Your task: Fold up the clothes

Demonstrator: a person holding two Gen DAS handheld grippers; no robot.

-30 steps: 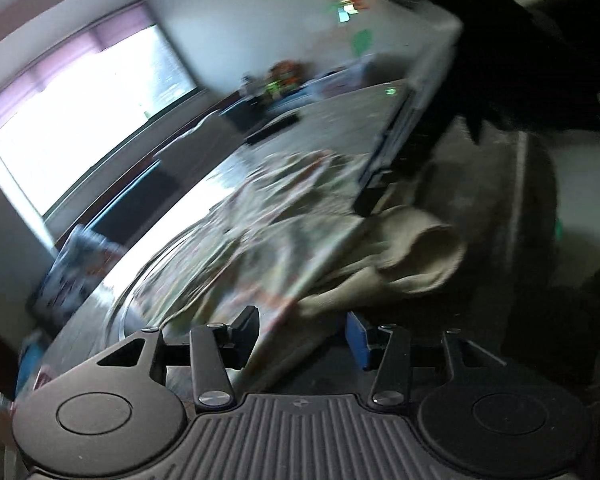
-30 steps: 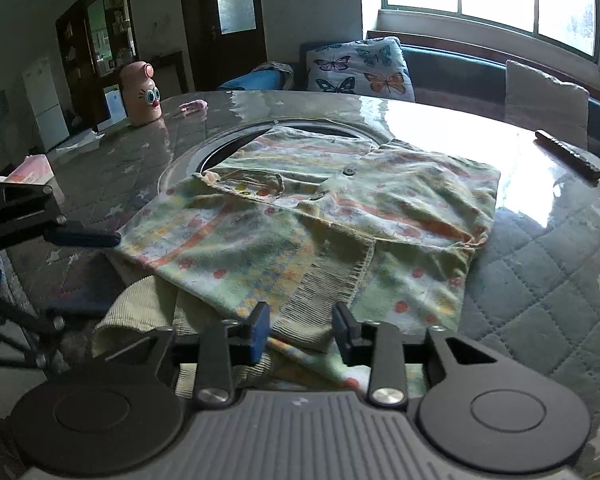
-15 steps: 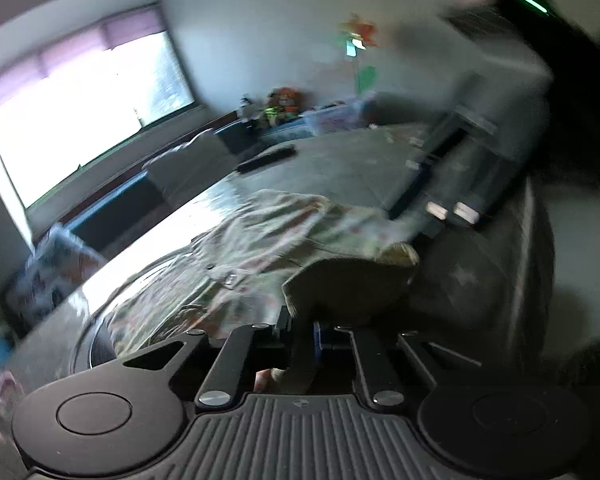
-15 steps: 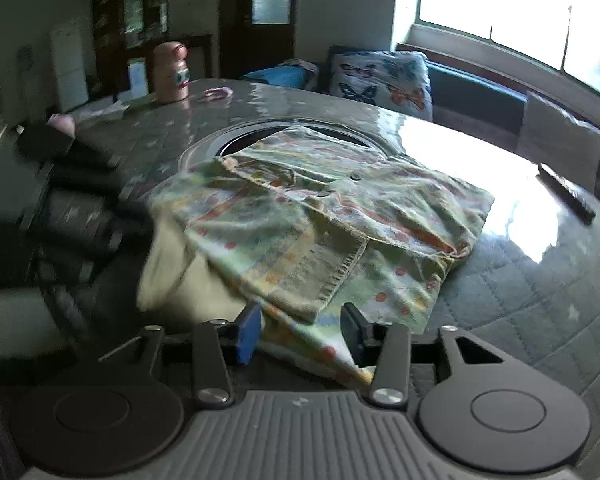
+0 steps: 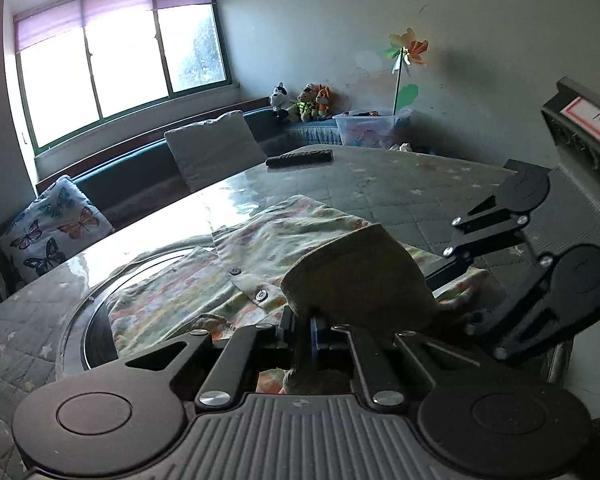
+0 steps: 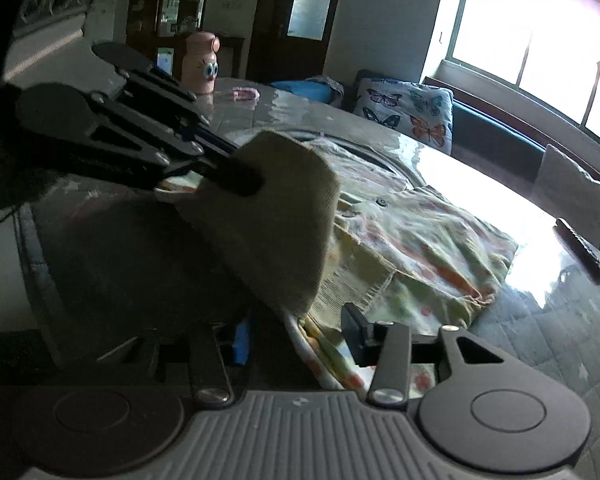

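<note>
A pastel patterned garment [image 5: 260, 248] with a khaki lining lies on the round quilted table [image 5: 400, 184]. My left gripper [image 5: 302, 332] is shut on its near edge and holds it lifted, so a khaki flap [image 5: 360, 280] stands up over the shirt. The right wrist view shows the same flap [image 6: 276, 224] pinched by the left fingers [image 6: 236, 176]. My right gripper [image 6: 298, 336] is at the garment's near hem [image 6: 320, 344], jaws closing, fabric between them, pads not pressing it. From the left wrist view the right gripper [image 5: 456, 276] reaches in from the right.
A dark remote [image 5: 300, 157] lies on the far side of the table, also as remote [image 6: 580, 252] at the right. A pink cartoon bottle [image 6: 200, 62] stands at the back. Cushions [image 6: 404, 108] sit on the window bench. A round ring [image 5: 84, 320] is inset in the tabletop.
My left gripper shut on the garment's edge and lifted it, turning the khaki lining up. My right gripper widened, then narrowed, with the hem between its jaws. Both views rolled.
</note>
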